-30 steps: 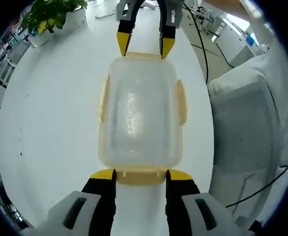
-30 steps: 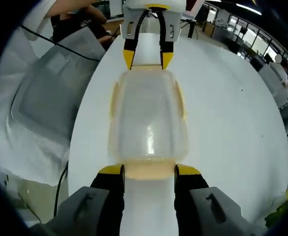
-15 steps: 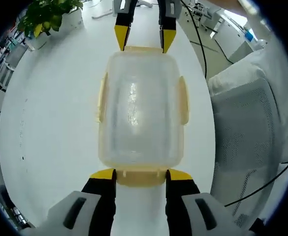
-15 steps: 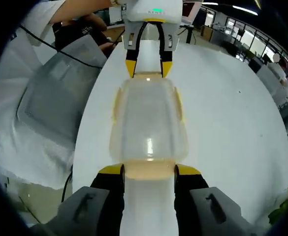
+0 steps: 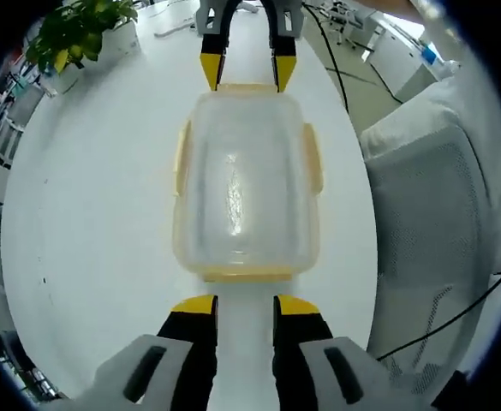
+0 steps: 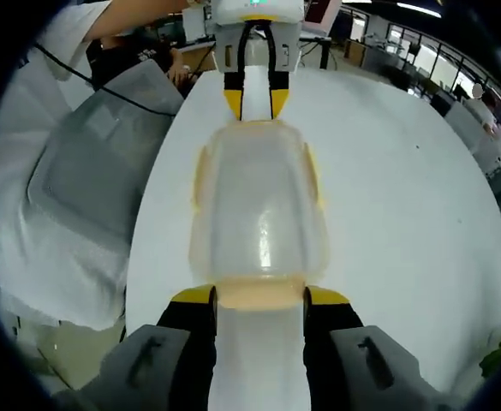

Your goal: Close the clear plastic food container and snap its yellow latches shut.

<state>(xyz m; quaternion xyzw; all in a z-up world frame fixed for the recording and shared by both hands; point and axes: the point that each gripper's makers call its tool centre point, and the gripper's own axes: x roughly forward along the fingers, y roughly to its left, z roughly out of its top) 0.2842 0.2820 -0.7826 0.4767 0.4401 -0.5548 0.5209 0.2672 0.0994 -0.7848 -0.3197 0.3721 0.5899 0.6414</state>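
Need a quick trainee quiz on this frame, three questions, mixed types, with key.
1. True or false: the lid sits on the container.
2. What stands at the far corner of the table in the left gripper view? A) a plant B) a mug C) a laptop
3. Which hand-held gripper's tips, in its own view, stop short of the container, with bare table between?

Key: 1 true; 2 A; 3 the left hand-held gripper.
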